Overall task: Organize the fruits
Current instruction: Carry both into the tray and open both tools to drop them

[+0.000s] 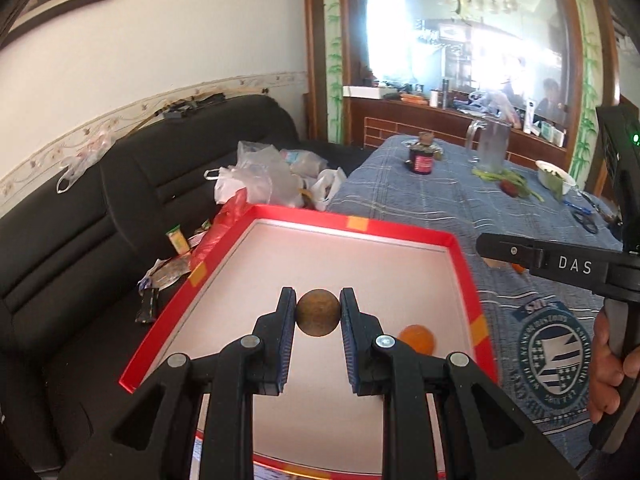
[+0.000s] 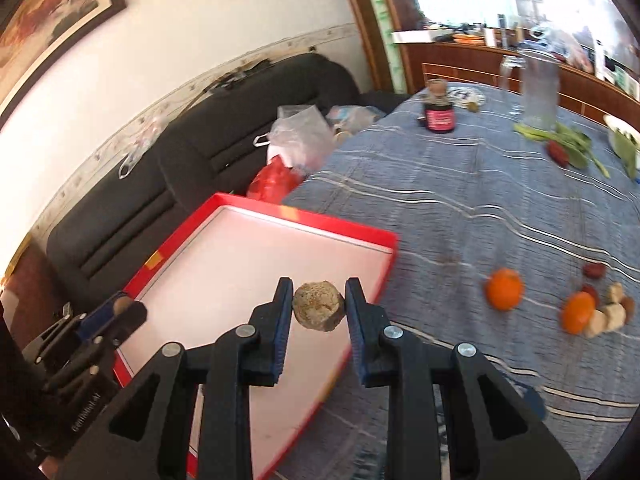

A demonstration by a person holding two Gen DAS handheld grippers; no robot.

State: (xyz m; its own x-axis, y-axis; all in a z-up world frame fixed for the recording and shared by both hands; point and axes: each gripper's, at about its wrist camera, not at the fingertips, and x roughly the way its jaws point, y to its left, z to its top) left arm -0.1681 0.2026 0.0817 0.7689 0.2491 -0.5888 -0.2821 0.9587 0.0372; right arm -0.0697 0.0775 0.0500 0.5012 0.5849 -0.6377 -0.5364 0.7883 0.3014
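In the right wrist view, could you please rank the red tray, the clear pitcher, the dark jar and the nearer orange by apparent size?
1. red tray
2. clear pitcher
3. dark jar and nearer orange: look alike, and the jar is farther, so unranked.

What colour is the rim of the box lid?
Red, with a few orange tape patches; the box lid shows best in the left wrist view.

Three oranges, one tray

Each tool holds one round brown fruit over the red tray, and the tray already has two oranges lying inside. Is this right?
Not quite. The left wrist view shows only one orange lying in the red tray. The rest holds: the left tool and the right tool each grip a round brown fruit over it.
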